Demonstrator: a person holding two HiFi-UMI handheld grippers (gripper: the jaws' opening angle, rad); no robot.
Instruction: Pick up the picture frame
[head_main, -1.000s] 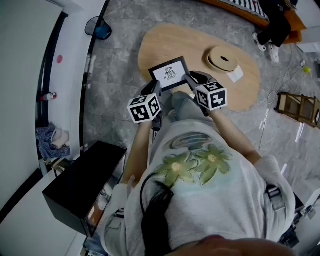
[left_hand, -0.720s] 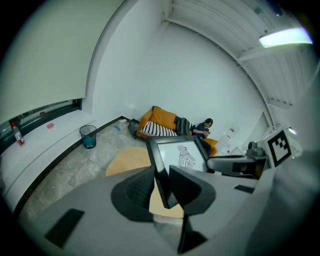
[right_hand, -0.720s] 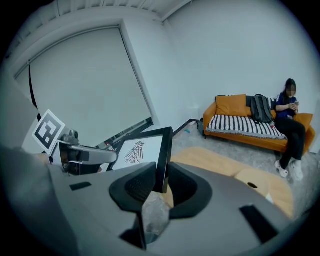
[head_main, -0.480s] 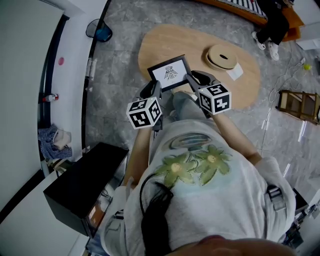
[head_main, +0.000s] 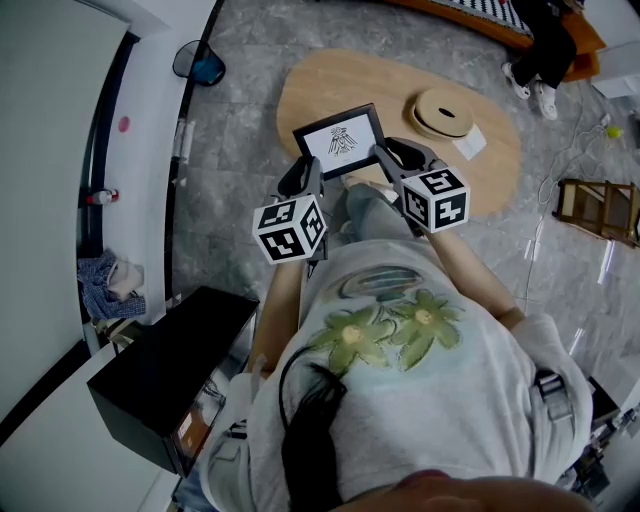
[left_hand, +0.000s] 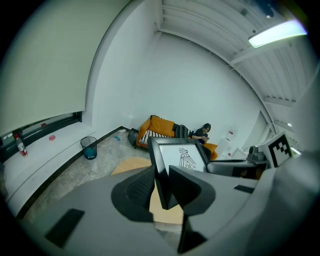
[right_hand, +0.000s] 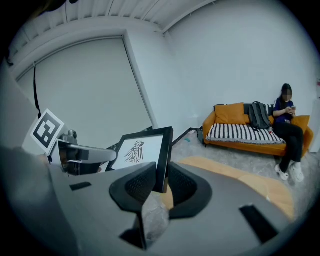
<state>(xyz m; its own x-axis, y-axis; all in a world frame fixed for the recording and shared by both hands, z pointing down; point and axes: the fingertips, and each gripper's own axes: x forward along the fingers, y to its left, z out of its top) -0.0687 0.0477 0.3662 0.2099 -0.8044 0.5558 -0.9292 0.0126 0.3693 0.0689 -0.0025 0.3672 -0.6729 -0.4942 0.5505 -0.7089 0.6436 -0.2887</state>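
Grey marbled stone floor (head_main: 230, 130) spreads under you, with a light wooden oval table (head_main: 400, 90) at 12 o'clock in the head view. You hold the black picture frame with a white bird print (head_main: 340, 140) over the table's near edge, just above the centre of that view, between your two grippers. Its printed face tilts up towards you.

Your left gripper (head_main: 308, 172) is clamped on the frame's left edge. In the left gripper view the dark border runs straight down between the two pads, both pressing on it, and the frame's lower corner shows with the tabletop behind it. Your right gripper (head_main: 388, 158) grips the opposite edge. In the right gripper view the jaws stand narrow, closed on the black border, with the bird drawing to their left.

At 1 o'clock from the frame a round wooden disc (head_main: 445, 115) lies on the table, with a small white card (head_main: 470, 147) just beside it. A dark waste bin (head_main: 195, 55) stands on the floor at 11 o'clock. A black box (head_main: 165, 370) sits at 7 o'clock. Across the room, an orange sofa with a striped cushion (right_hand: 245, 132) has a person (right_hand: 286, 125) seated on it at 3 o'clock in the right gripper view.
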